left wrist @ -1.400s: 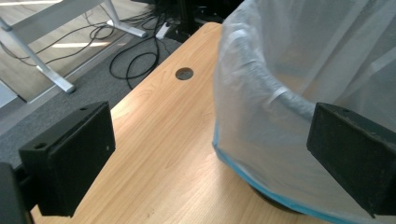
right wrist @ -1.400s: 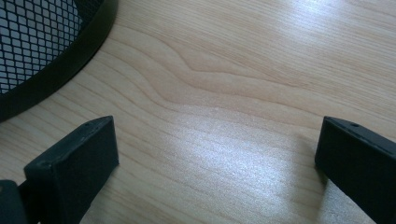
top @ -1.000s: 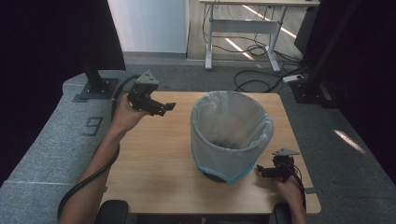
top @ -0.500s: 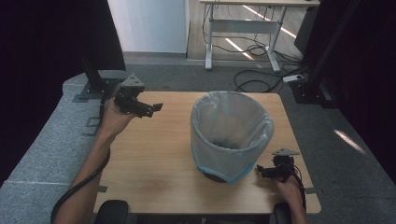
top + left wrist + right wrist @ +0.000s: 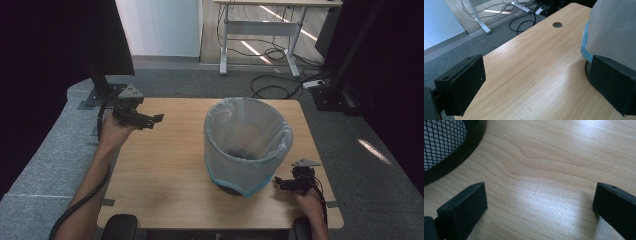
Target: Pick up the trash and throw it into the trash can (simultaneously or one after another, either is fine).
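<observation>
A black mesh waste bin (image 5: 247, 142) lined with a clear plastic bag stands on the wooden table (image 5: 165, 175), right of centre. My left gripper (image 5: 156, 120) hovers over the table's far left edge, well apart from the bin and pointing toward it. In the left gripper view it (image 5: 536, 75) is open and holds nothing, and the bag liner (image 5: 614, 30) rises behind its right jaw. My right gripper (image 5: 279, 183) sits low at the near right corner, beside the bin's base. It (image 5: 540, 195) is open over bare wood, with the bin's mesh foot (image 5: 446, 145) at upper left.
A cable hole (image 5: 557, 24) pierces the tabletop near its far edge. Grey carpet (image 5: 45, 160) surrounds the table. A white desk frame (image 5: 260, 30) and loose floor cables (image 5: 272, 90) lie beyond it. A black stand foot (image 5: 97, 97) sits at the far left corner.
My left gripper has drawn left and slightly toward the person, away from the bin, out to the table's left edge. The right gripper and the bin have stayed put.
</observation>
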Motion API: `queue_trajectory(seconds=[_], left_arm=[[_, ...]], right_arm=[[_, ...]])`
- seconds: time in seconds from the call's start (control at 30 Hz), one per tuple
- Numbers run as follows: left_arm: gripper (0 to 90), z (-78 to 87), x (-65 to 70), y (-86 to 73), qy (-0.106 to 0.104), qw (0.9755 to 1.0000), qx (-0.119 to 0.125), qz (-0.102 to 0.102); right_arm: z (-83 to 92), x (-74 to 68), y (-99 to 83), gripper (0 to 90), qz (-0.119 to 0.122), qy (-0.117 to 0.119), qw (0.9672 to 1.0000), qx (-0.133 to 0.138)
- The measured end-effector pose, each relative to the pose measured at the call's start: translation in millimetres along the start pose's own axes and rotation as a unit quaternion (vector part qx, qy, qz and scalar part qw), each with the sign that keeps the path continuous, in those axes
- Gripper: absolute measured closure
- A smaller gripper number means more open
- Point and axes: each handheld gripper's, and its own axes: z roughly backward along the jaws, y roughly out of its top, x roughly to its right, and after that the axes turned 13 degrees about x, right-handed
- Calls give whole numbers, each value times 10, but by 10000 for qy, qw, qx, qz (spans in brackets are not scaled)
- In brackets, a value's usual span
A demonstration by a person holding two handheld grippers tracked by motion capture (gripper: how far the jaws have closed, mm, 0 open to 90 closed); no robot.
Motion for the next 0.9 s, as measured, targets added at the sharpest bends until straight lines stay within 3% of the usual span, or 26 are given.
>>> queue_trajectory(seconds=[0.9], left_arm=[[0, -104, -42, -680, -112, 9986, -148, 490]], right_arm=[[-1, -5, 1, 0, -11, -16, 10000, -1]])
